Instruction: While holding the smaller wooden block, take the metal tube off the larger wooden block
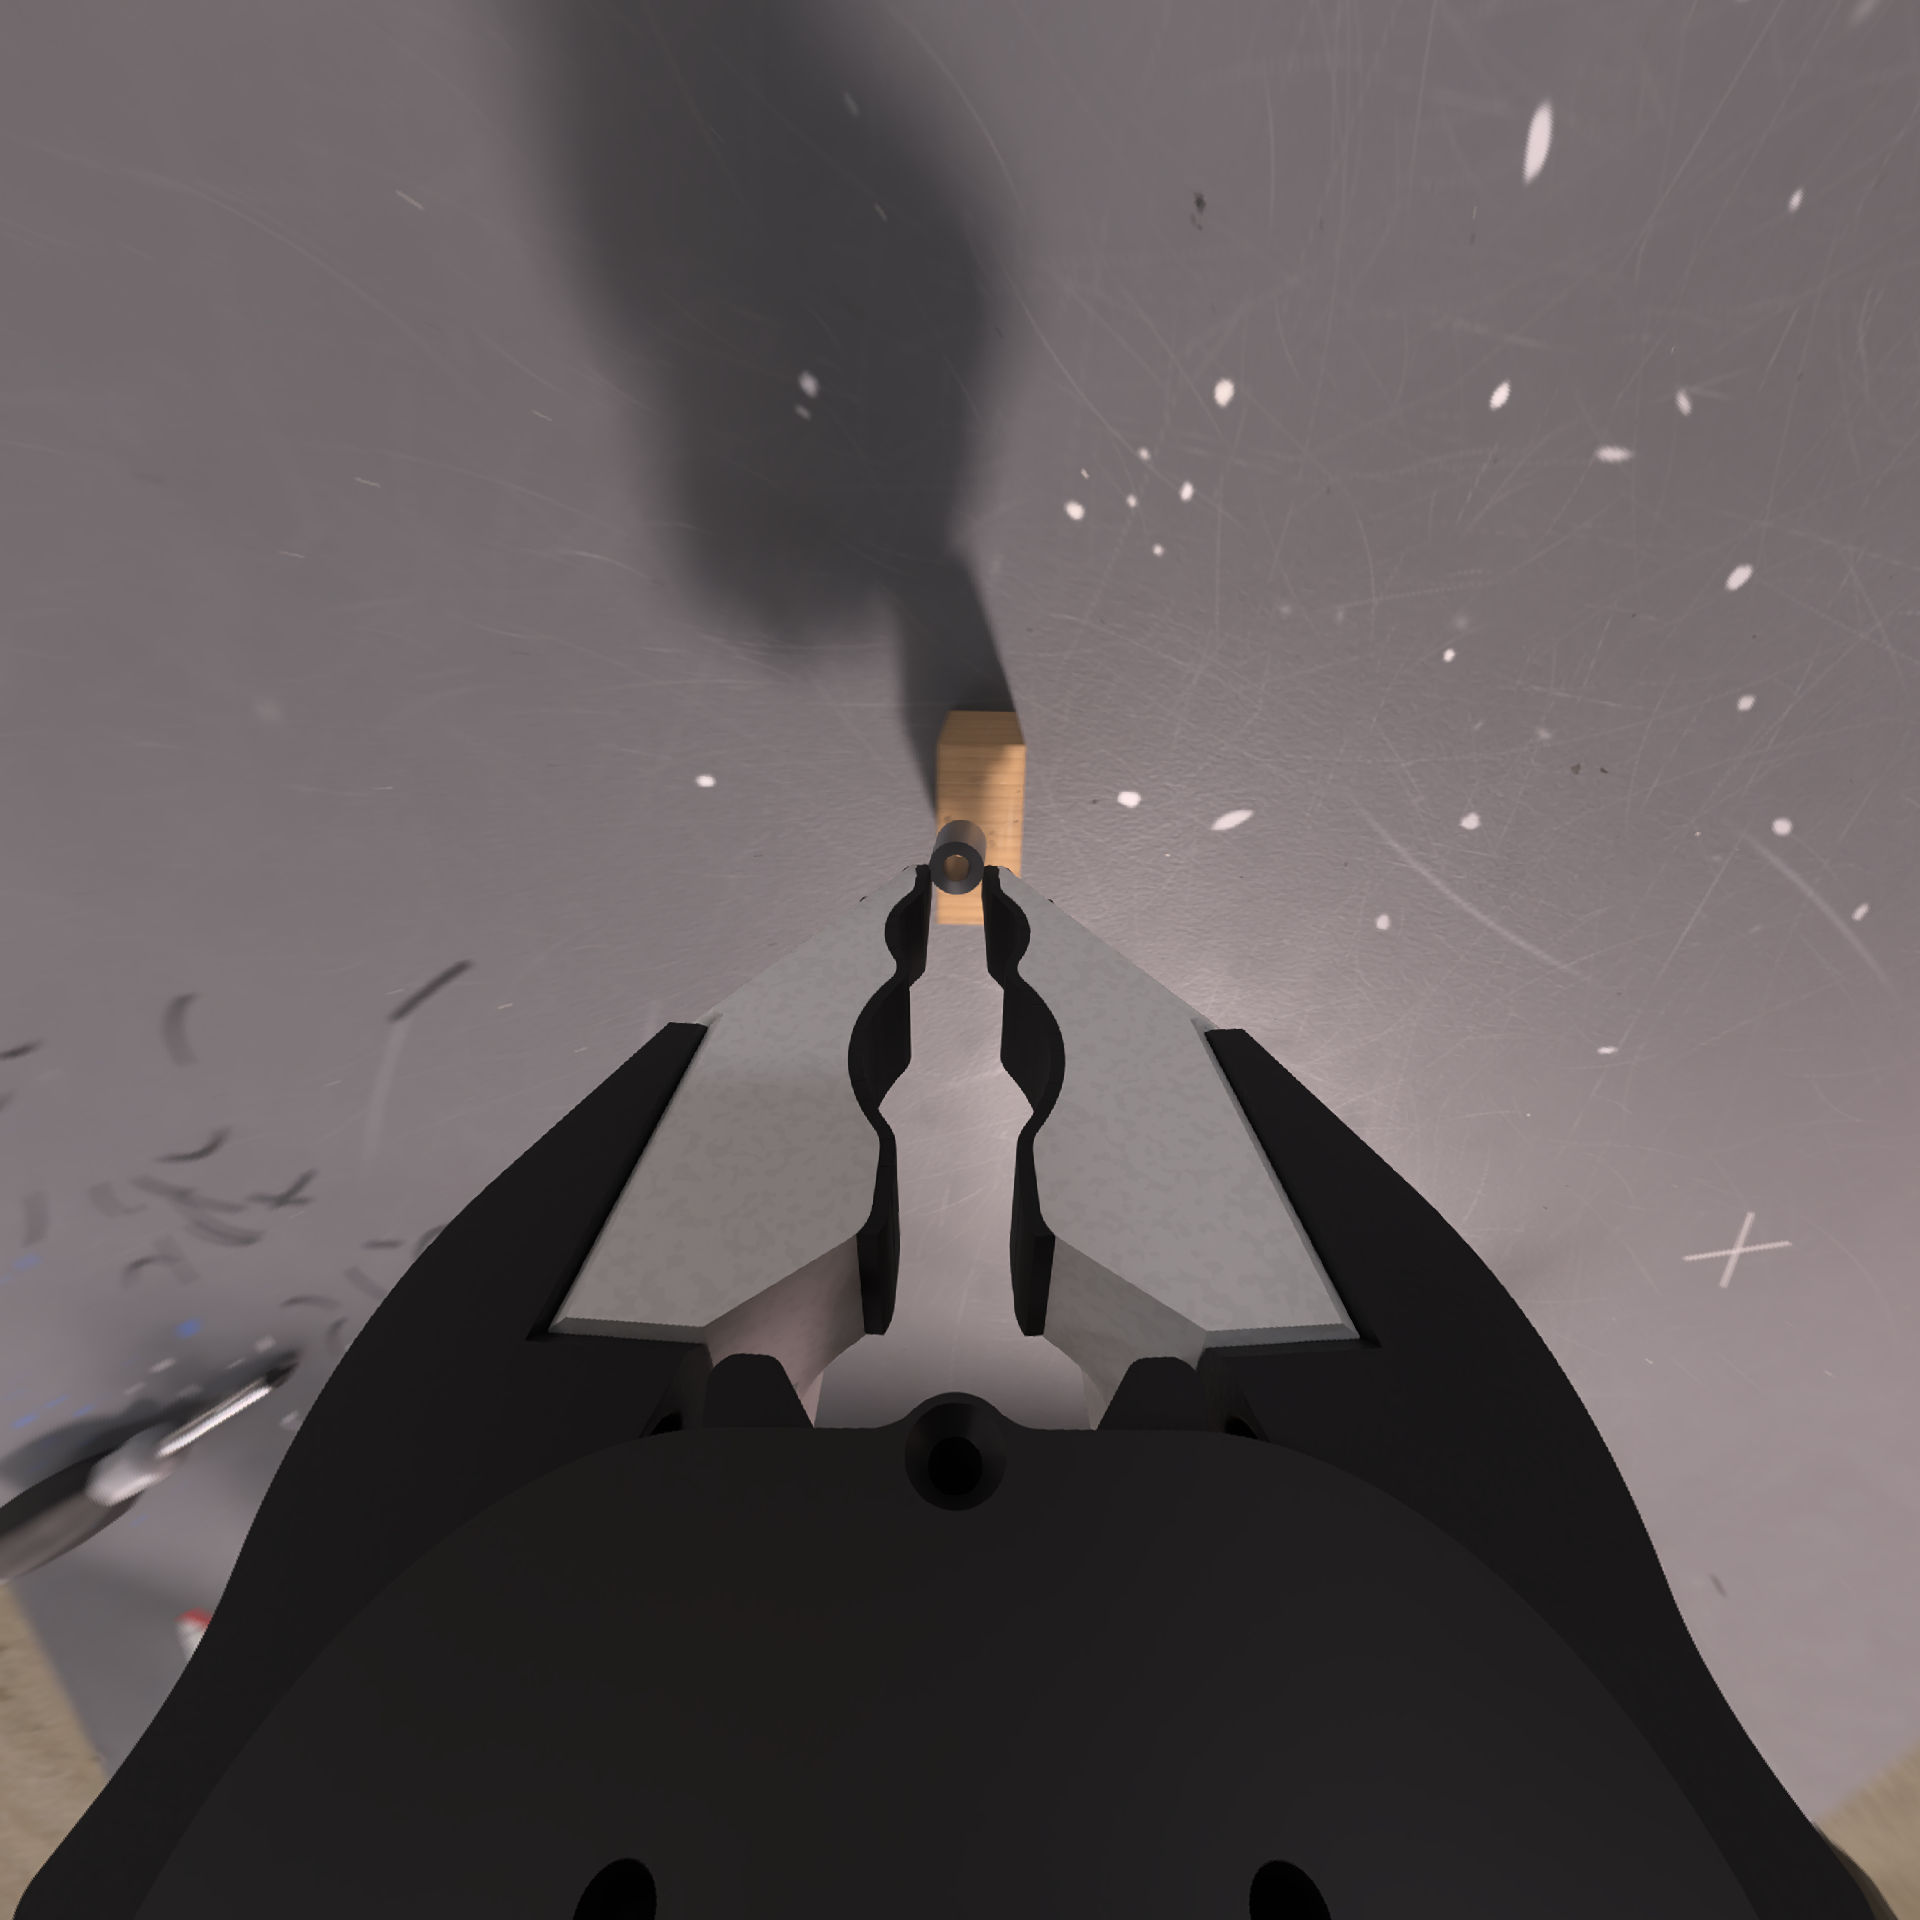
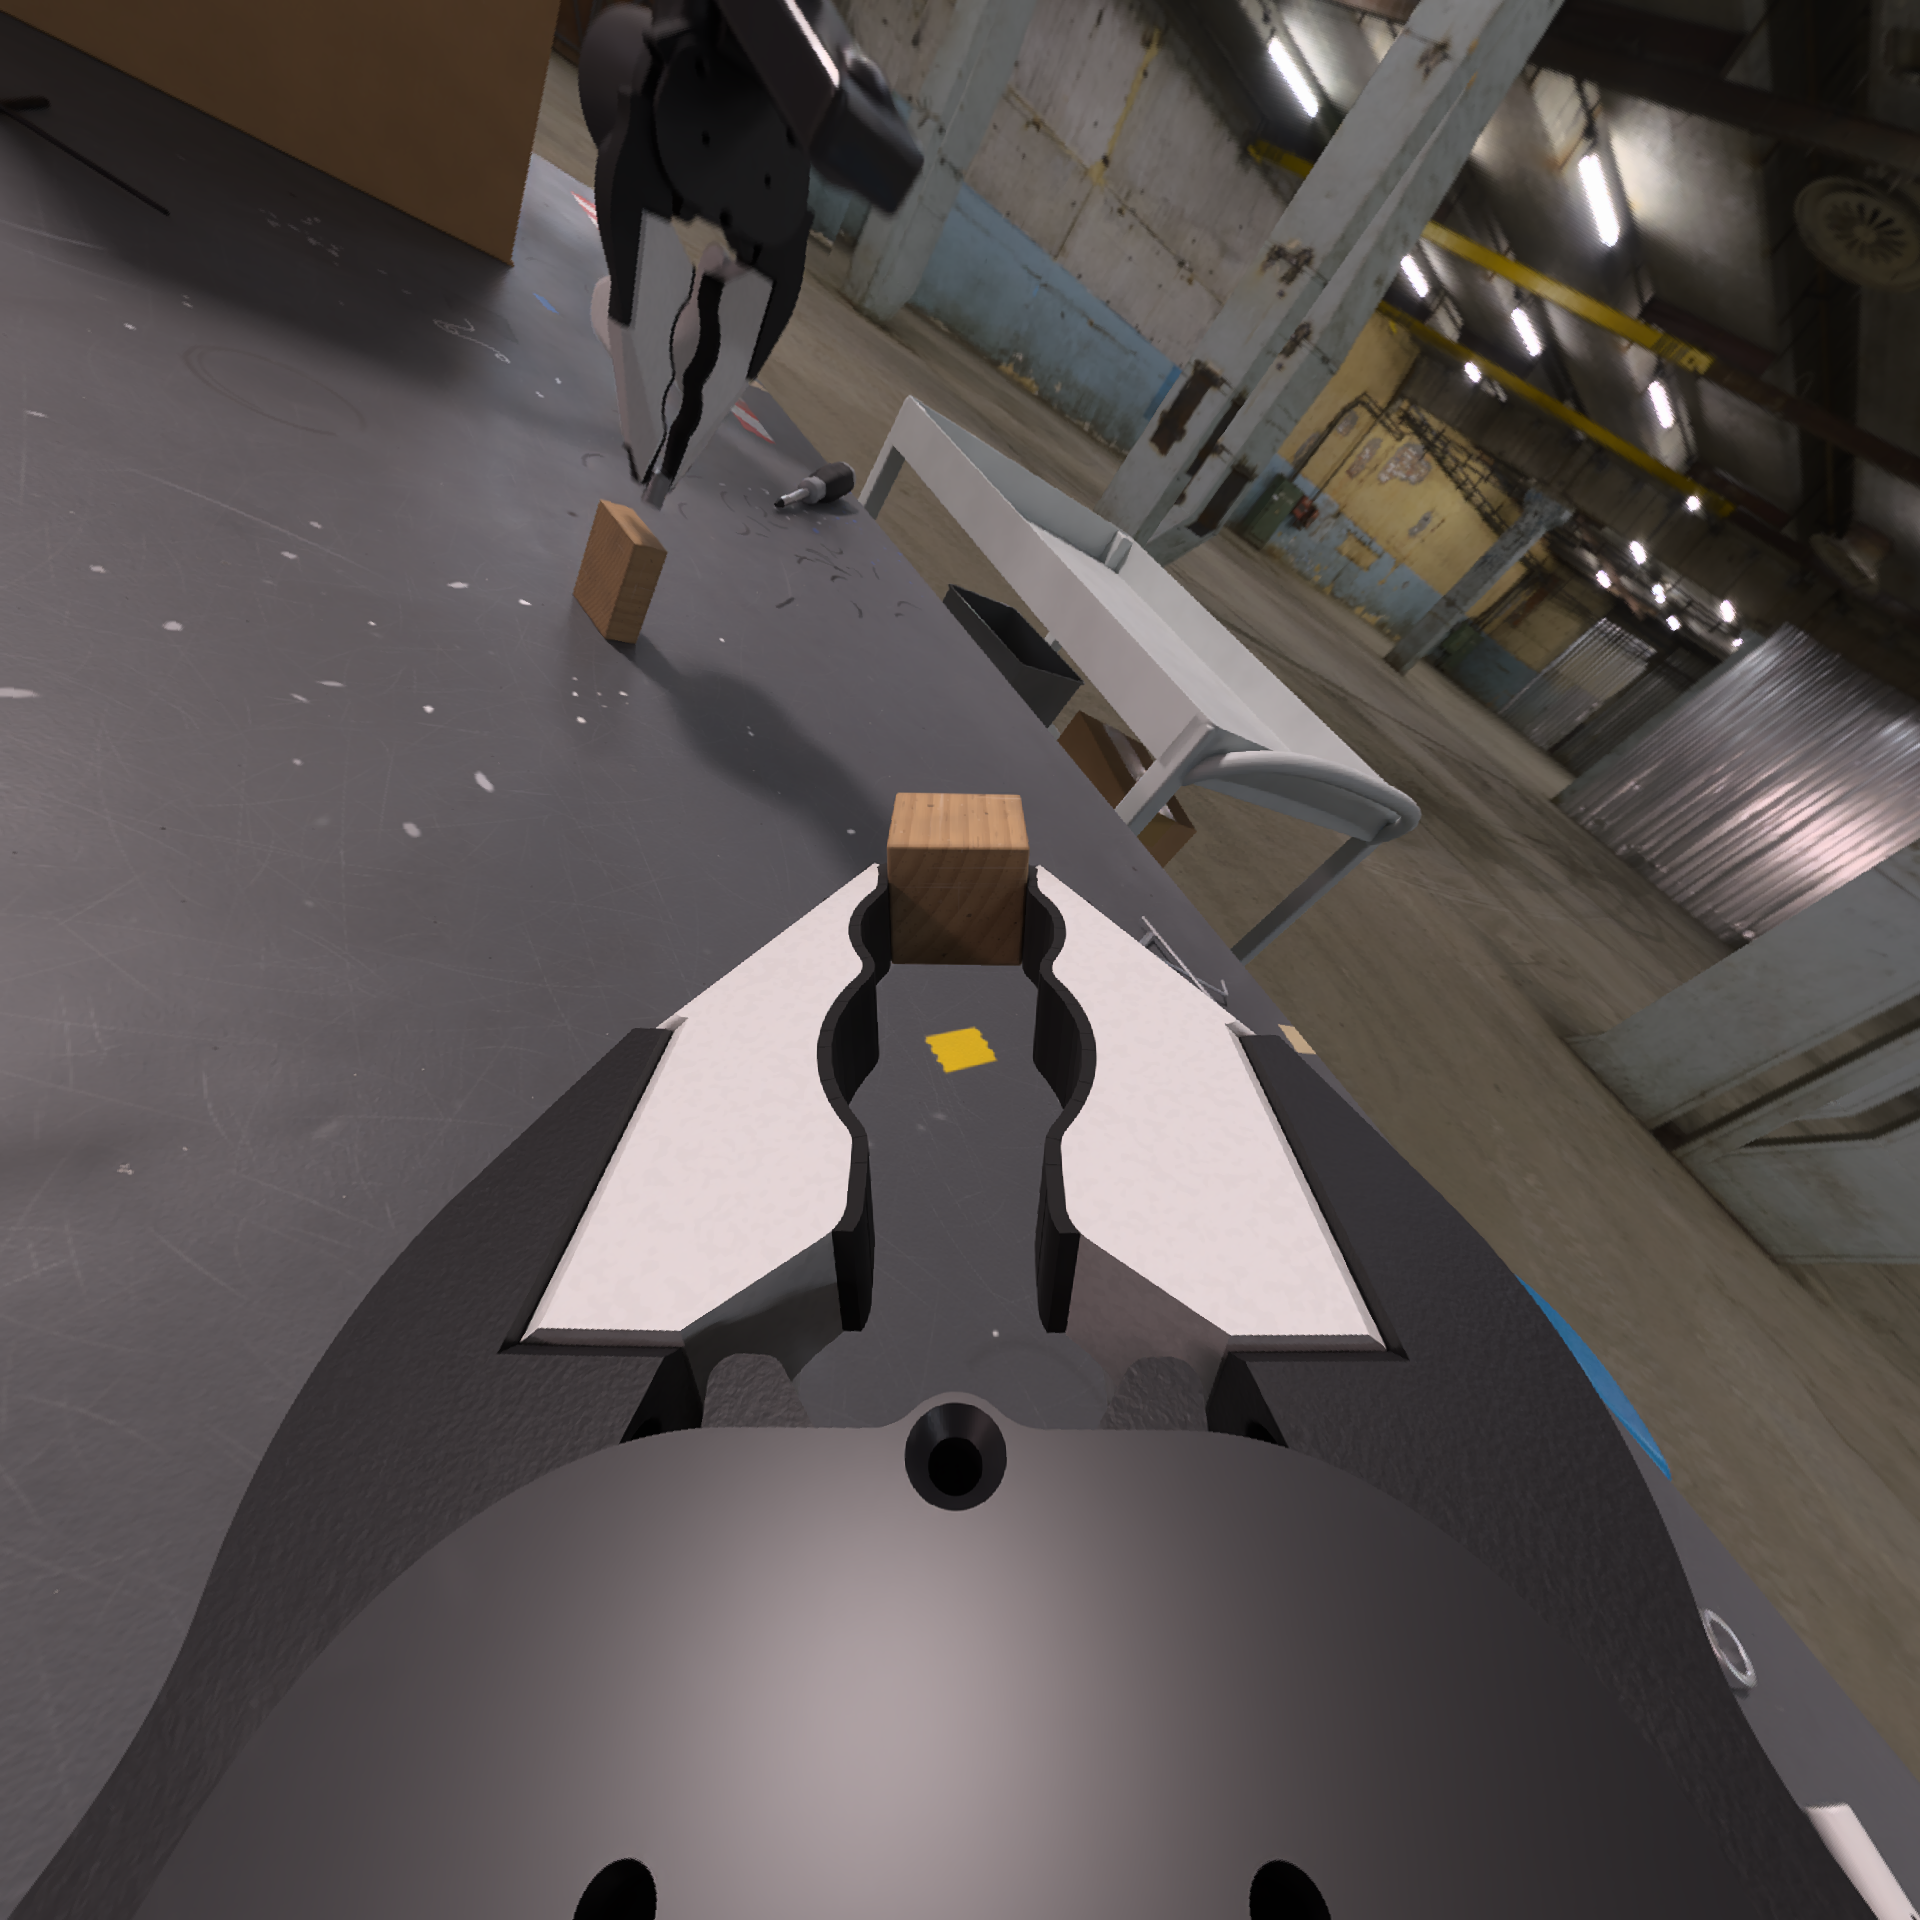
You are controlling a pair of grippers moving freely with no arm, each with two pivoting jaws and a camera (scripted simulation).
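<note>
My left gripper [image 1: 958, 871] is shut on the small grey metal tube [image 1: 958, 864], seen end-on between its fingertips. The larger wooden block [image 1: 980, 795] stands on the grey table directly beyond the tube. In the right wrist view the left gripper [image 2: 655, 486] points down with the tube [image 2: 657, 492] at its tips, just above the top far corner of the larger block [image 2: 618, 569]; I cannot tell whether they touch. My right gripper [image 2: 958, 883] is shut on the smaller wooden block [image 2: 958, 878], held above the table.
A black-handled tool [image 2: 821, 485] lies past the larger block near the table's edge. A cardboard box [image 2: 312, 94] stands at the far back. A yellow patch [image 2: 961, 1047] marks the table under my right gripper. A white bench [image 2: 1091, 623] stands off the table. Metal shavings [image 1: 197, 1195] lie at left.
</note>
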